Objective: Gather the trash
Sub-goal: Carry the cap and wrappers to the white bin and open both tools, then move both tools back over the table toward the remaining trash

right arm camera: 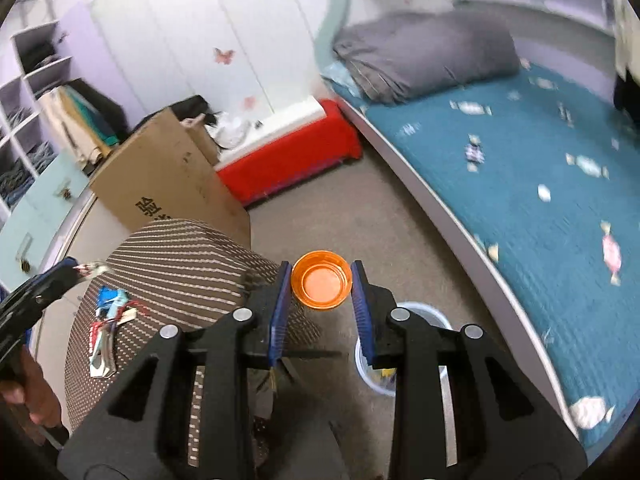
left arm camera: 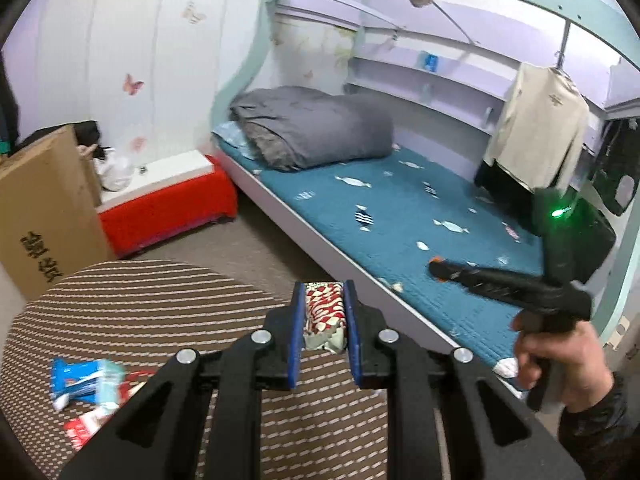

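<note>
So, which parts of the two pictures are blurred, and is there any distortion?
Left wrist view: the blue packet on the striped tabletop is smeared, while the left hand-held gripper and its checked wrapper stay sharp. Right wrist view: the bed is motion-blurred; the orange cup is crisp. Both bend straight edges, fisheye style.
</note>
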`<action>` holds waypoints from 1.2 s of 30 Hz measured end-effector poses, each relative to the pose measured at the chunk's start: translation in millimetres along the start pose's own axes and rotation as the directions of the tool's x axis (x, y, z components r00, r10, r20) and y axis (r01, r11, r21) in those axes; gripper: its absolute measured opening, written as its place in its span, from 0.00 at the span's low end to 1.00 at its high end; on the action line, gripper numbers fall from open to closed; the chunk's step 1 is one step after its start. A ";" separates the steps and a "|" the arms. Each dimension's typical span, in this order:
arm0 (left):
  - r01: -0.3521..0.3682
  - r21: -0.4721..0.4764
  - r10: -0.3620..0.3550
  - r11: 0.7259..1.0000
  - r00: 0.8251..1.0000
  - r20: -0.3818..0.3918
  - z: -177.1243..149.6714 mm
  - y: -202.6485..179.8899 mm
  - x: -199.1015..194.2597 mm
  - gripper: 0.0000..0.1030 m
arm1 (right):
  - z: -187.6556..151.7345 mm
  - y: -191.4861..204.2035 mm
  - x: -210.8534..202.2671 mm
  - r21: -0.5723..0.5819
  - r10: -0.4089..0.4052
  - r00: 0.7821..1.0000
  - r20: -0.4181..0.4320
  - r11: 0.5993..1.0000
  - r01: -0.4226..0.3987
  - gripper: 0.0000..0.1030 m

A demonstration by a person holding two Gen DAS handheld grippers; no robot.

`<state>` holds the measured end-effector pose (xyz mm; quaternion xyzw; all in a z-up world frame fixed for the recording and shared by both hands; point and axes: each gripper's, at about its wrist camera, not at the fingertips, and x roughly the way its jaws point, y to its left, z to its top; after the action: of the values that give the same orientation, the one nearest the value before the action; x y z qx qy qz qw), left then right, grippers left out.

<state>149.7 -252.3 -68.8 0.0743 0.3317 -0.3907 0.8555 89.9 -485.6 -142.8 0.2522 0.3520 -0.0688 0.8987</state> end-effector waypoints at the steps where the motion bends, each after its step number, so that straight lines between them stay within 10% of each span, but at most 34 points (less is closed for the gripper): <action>1: 0.016 -0.001 -0.016 1.000 1.000 -0.012 1.9 -8.1 9.1 0.17 | -1.2 -7.9 5.4 0.017 0.001 1.000 -0.012 1.000 -0.001 0.28; 10: 0.060 0.005 -0.059 0.998 0.993 -0.099 10.2 -41.6 71.4 0.17 | -16.1 -65.0 64.8 0.174 0.022 0.994 -0.104 0.985 -0.003 0.29; 13: 0.066 0.011 -0.064 0.998 0.987 -0.146 8.9 -50.3 98.8 0.17 | -22.2 -90.0 80.6 0.264 0.030 0.993 -0.117 0.964 0.002 0.72; 25: 0.091 0.041 -0.072 0.995 0.939 -0.336 -10.7 -66.7 193.1 0.18 | -30.1 -131.7 29.8 0.342 -0.022 1.000 -0.023 0.939 0.029 0.83; 28: 0.094 0.048 -0.072 0.994 0.933 -0.354 -10.8 -65.9 203.8 0.29 | -31.8 -132.4 20.3 0.348 -0.029 1.000 -0.005 0.937 0.029 0.84; 30: 0.075 0.049 -0.053 0.996 0.933 -0.357 -9.2 -65.1 209.4 0.80 | -31.5 -130.6 18.4 0.347 -0.034 0.999 -0.003 0.937 0.033 0.84; 31: 0.049 0.042 -0.032 0.998 0.942 -0.333 -7.3 -61.6 207.6 0.88 | -31.2 -131.3 18.1 0.345 -0.034 0.999 -0.002 0.938 0.033 0.85; 36: 0.002 0.033 0.008 0.999 0.957 -0.290 0.4 -48.8 189.3 0.90 | -32.8 -116.8 18.1 0.333 -0.057 0.998 -0.002 0.941 0.055 0.94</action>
<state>204.8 -403.0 -180.4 0.1454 0.4470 -0.3798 0.7967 48.5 -569.0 -222.6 0.3898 0.3391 -0.1536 0.8423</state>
